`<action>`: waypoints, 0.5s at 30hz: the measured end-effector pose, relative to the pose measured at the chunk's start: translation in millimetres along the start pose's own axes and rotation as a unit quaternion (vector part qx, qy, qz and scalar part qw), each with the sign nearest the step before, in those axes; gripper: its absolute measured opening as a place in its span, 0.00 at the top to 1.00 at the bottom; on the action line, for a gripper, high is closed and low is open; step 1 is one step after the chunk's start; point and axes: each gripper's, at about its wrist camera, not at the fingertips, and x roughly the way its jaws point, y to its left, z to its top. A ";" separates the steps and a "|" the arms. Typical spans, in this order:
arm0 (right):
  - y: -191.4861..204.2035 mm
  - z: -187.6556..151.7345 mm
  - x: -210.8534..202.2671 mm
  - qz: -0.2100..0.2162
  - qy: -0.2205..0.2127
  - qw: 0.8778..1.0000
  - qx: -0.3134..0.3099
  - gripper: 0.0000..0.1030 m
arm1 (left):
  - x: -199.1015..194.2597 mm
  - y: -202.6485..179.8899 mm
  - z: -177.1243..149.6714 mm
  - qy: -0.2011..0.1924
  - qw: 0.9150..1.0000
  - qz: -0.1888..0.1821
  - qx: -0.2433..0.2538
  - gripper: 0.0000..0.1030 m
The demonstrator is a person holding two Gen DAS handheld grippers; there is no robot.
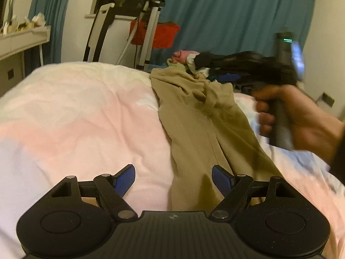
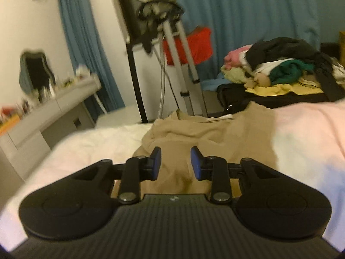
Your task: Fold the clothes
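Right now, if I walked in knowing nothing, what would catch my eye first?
A pair of tan trousers sprawled lengthwise on the pale pink bed cover. Beyond the bed's far end, a jumbled heap of clothes waits before teal curtains. In the foreground hovers each hand-held gripper, left and right, nothing between their blue pads.

Home bedroom: bed w/ rumpled pale pink-white duvet (image 1: 86,112) fills the foreground; teal floor-length curtains (image 1: 237,15) at 12 o'clock; white dressing shelf w/ small clutter (image 2: 64,99) at 9; heap of mixed unfolded clothes (image 2: 284,64) at 2.
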 end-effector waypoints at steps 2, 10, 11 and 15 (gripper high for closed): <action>7.9 2.3 35.9 -0.027 0.035 0.998 -0.039 0.70 | 10.7 2.6 -0.2 -0.001 1.000 -0.001 0.004 0.22; -12.3 -20.0 41.0 -0.108 0.044 0.989 -0.095 0.71 | 25.0 16.4 0.2 0.003 1.000 -0.009 -0.019 0.22; -17.1 -22.1 32.7 -0.111 0.037 0.989 -0.091 0.71 | 23.3 16.5 0.4 0.001 1.000 -0.009 -0.020 0.22; -39.3 -31.8 7.8 -0.123 0.039 0.990 -0.062 0.70 | 16.3 12.5 1.2 -0.001 1.000 -0.013 -0.016 0.22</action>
